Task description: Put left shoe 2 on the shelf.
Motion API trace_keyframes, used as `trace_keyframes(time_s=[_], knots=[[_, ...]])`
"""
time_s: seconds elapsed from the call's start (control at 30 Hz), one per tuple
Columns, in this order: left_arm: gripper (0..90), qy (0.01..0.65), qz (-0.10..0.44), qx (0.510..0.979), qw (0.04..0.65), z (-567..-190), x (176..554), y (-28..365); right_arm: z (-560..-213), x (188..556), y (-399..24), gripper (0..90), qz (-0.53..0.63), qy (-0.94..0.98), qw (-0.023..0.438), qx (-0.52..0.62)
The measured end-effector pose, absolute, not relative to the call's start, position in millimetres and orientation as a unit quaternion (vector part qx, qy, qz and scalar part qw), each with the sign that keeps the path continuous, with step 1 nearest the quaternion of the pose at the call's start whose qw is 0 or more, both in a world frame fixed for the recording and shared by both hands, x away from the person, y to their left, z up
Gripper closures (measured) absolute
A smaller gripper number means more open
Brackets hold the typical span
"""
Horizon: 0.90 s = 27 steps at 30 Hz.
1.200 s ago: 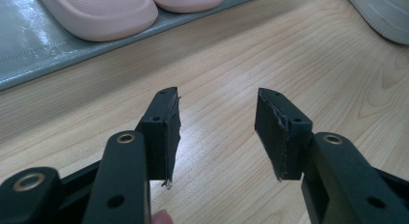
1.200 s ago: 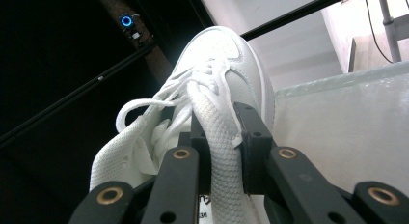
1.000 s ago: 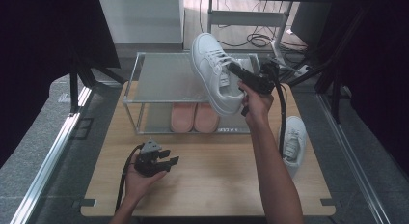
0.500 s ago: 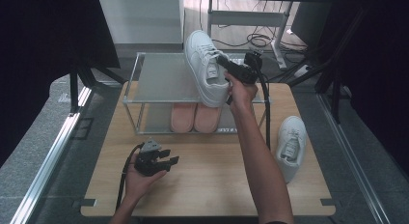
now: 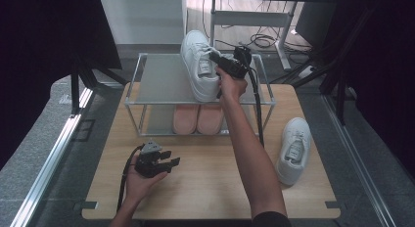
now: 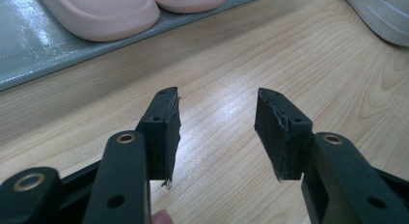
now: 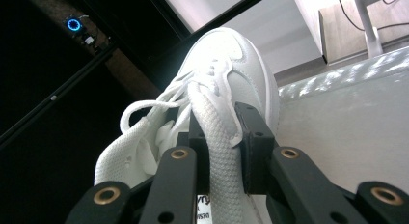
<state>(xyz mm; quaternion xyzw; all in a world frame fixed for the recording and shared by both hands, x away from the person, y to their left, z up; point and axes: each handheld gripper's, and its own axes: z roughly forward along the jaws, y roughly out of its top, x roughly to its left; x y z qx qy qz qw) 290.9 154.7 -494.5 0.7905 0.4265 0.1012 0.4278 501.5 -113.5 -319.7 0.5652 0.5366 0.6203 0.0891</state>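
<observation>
High view looks down overhead; 2 gripper views sit close, probably sharing the table [image 5: 205, 188].

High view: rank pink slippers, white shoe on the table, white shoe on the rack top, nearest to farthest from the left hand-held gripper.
1. Pink slippers, lower shelf of the rack, just beyond the left hand-held gripper.
2. White shoe on the rack top, farther back, clamped in the right hand-held gripper.
3. White shoe on the table, far right side.
</observation>
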Motion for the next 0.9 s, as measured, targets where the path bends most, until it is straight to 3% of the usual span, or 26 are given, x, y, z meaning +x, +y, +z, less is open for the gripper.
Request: trace_keyframes(time_s=[0.47, 0.6, 0.9], knots=[[52.1, 0.428, 0.104, 0.789, 0.428, -494, 292, 157, -334, 525, -83, 77.6, 0.589, 0.547, 0.088, 0.588], [52.1, 0.428, 0.104, 0.789, 0.428, -494, 291, 157, -337, 530, -80, 68.3, 0.584, 0.559, 0.086, 0.582], [52.1, 0.423, 0.104, 0.793, 0.427, -494, 290, 153, -329, 526, -84, 62.0, 0.596, 0.581, 0.103, 0.545]])
